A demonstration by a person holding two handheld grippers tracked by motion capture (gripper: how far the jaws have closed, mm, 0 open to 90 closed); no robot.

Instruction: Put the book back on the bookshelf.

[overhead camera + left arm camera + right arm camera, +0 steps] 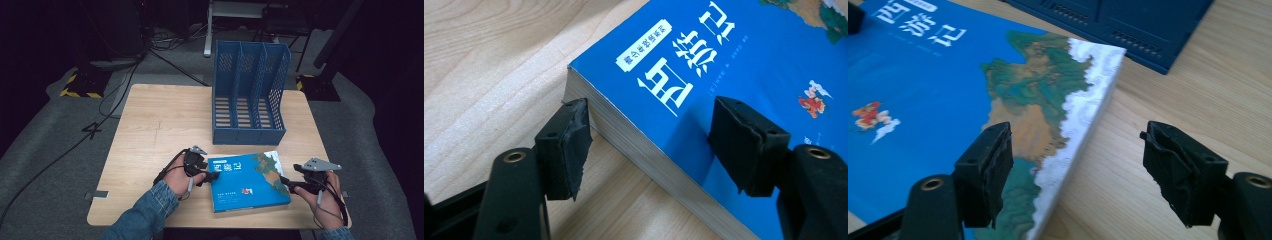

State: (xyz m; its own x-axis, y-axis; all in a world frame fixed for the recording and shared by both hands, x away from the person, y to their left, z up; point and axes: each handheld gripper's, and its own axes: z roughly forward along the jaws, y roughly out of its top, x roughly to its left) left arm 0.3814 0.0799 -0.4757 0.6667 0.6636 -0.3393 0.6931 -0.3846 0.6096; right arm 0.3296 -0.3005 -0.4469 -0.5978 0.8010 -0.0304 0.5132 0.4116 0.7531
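Observation:
A thick blue book (247,182) with white title characters and a map-like picture lies flat near the table's front edge. At the book's left side my left gripper (212,176) stands open. In the left gripper view the left gripper (651,135) straddles the page edge of the book (704,60), one pad beside the pages and the other over the cover. My right gripper (286,184) is open at the right side. In the right gripper view the right gripper (1075,165) straddles the spine edge of the book (923,100), one jaw above the cover and one above the bare wood.
A blue three-slot file rack (250,95) stands upright on the wooden table (160,120) just behind the book, and its base (1128,25) lies close to the book's far corner. Cables and dark equipment lie on the floor beyond the table.

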